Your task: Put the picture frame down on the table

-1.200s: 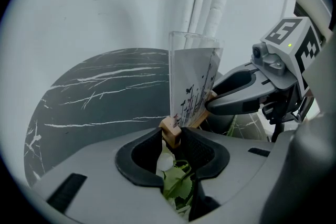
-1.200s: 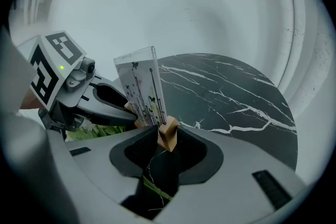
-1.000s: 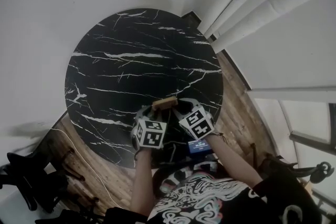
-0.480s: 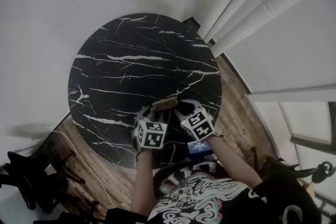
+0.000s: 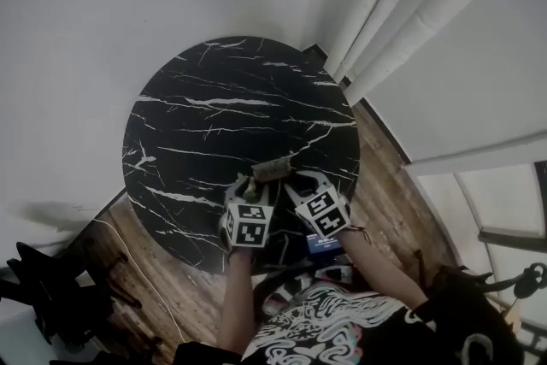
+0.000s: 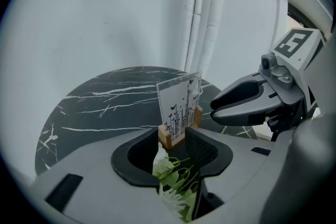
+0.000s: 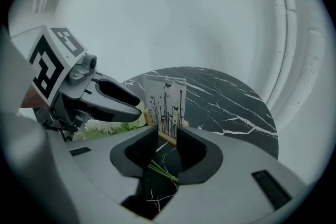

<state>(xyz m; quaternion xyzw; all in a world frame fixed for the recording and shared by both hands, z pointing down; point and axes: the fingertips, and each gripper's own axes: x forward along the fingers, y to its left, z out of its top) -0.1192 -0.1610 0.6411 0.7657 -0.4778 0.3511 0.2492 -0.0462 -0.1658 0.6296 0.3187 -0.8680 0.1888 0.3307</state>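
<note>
Jaws of left gripper [image 6: 174,134] and right gripper [image 7: 167,134], narrowly apart, both pinch the wooden base of the upright picture frame [image 6: 179,103]

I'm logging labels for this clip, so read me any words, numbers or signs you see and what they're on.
None can be read.
Left marker cube and right marker cube: black-and-white square codes, no words.
Blue label just below the right marker cube: print too small to read.
Picture frame: grass and butterfly silhouettes, no words.
</note>
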